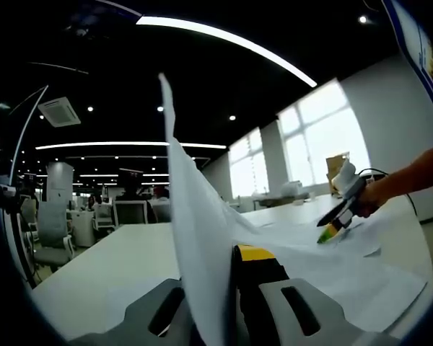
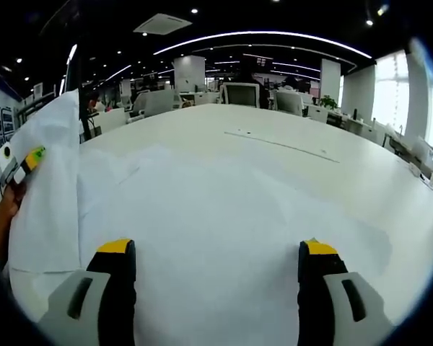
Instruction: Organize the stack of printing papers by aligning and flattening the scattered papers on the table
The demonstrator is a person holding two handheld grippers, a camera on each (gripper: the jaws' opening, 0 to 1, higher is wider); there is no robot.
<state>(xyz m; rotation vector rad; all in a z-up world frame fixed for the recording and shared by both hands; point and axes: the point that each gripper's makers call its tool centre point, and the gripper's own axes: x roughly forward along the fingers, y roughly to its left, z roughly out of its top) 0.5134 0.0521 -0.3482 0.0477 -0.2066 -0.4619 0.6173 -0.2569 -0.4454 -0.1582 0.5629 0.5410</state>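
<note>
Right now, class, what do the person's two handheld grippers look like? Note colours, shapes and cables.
Each gripper has two grey plastic jaws with slotted bases, black inner pads and yellow tips: see the right gripper and the left gripper. In the left gripper view, the right gripper has a white handle trailing a dark cable.

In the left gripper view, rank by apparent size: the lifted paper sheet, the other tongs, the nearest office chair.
1. Lifted paper sheet, by far, though it is nearest the camera.
2 and 3. Other tongs and office chair look alike; differing distance leaves it unsure.

grey claw (image 2: 216,267) arms end in black, yellow-tipped jaws.
</note>
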